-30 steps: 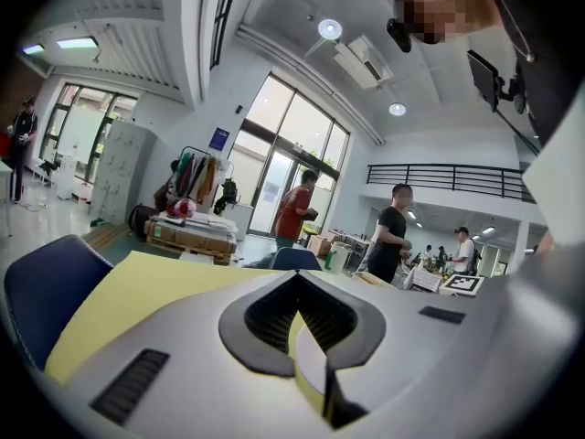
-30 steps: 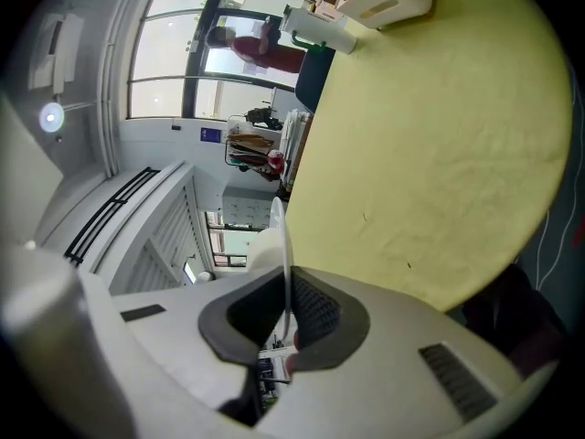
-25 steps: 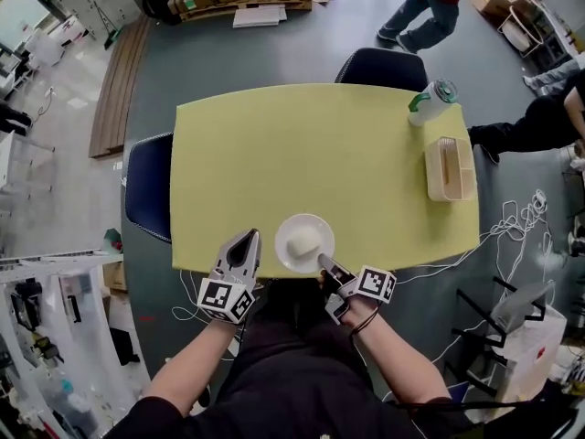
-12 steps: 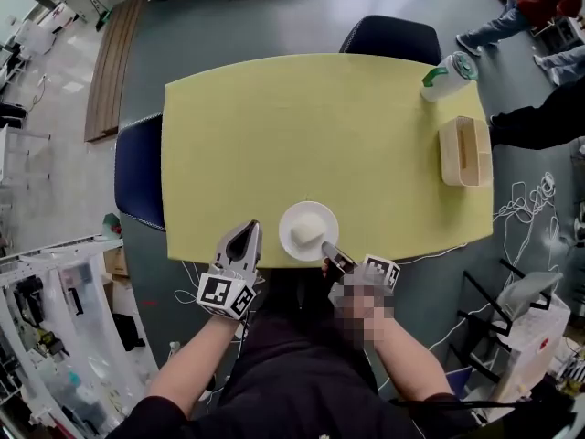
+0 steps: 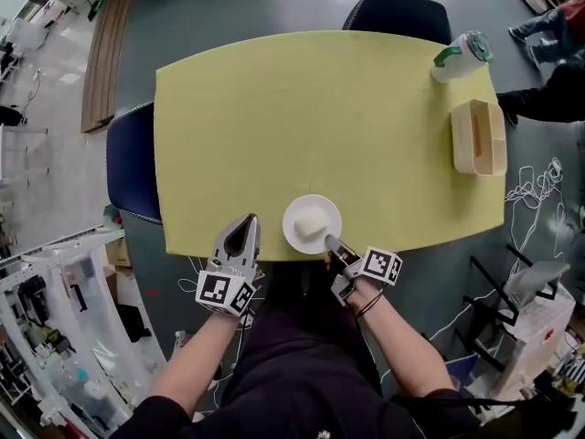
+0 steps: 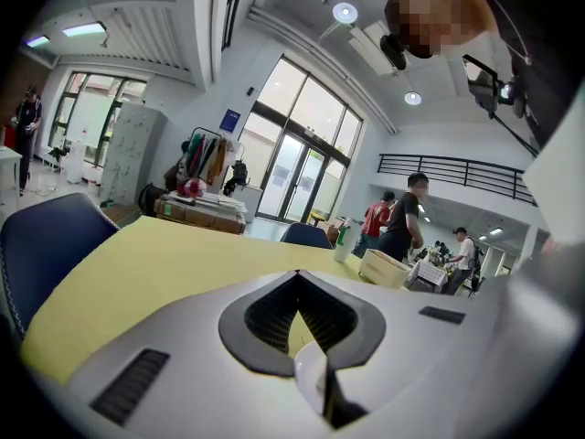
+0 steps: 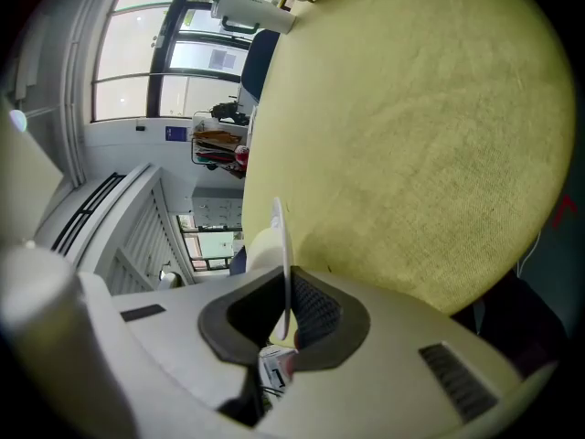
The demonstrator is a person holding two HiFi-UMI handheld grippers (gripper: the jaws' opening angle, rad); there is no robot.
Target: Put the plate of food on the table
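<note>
**Plate held at the desk's near edge**

Compared with a second ago, the head view takes in more of the desk [image 5: 274, 108], but the hold is the same: the right gripper [image 5: 331, 243] stays clenched on the near rim of the plate [image 5: 302, 234], and the left gripper [image 5: 247, 224] stays closed on nothing, just left of the plate at the desk's near edge. The plate sits slightly further in from that edge than before. Whether it rests on the desk or hangs just above it cannot be told.

The plate is round, white and thin, and shows as a narrow line edge-on in the right gripper view. It carries a smooth, pale, rounded mound of food [image 5: 312, 216]. The desk top is matte yellow-green with rounded corners and a fine grain.

At the desk's far right corner stands a white cup with a green lid [image 5: 460, 56], and nearer along the right edge lies a pale wooden box [image 5: 477, 137]. Each gripper's cube bears black-and-white square markers.
</note>
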